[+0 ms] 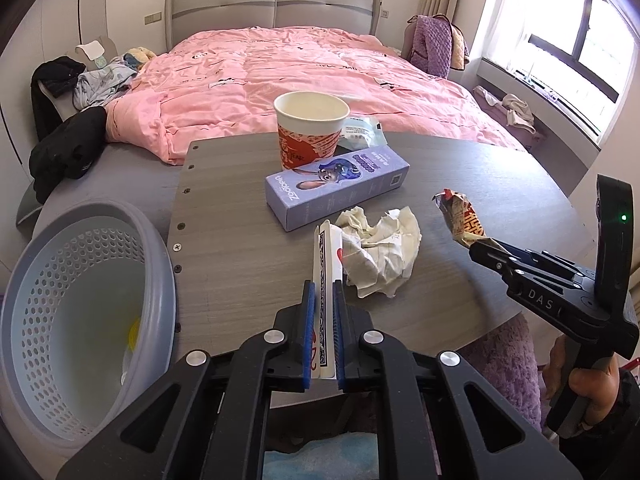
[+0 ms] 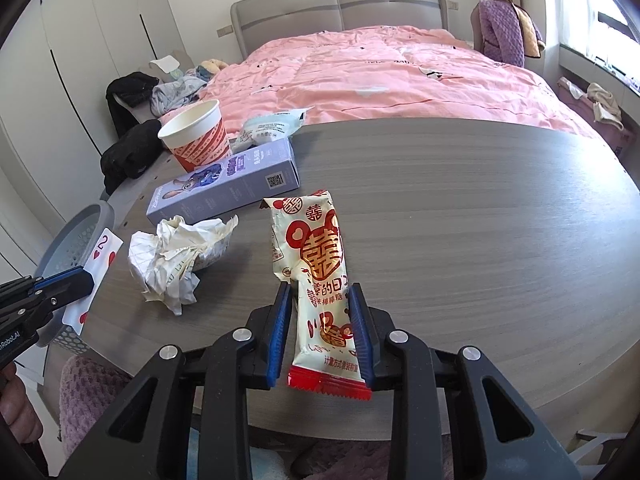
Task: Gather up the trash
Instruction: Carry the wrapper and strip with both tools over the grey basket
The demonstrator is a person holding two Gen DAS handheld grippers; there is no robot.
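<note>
cream snack wrapper (image 2: 320, 276) points lengthwise toward the bed (image 2: 400, 72).

Both cameras sit just behind their own tools, close above the table (image 1: 440, 168), angled down and facing the bed (image 1: 312, 72). The left view looks from the table's left end, the right view from further right. Both share the cup (image 1: 311, 128), box (image 2: 224, 188) and crumpled paper (image 2: 176, 256).
</note>
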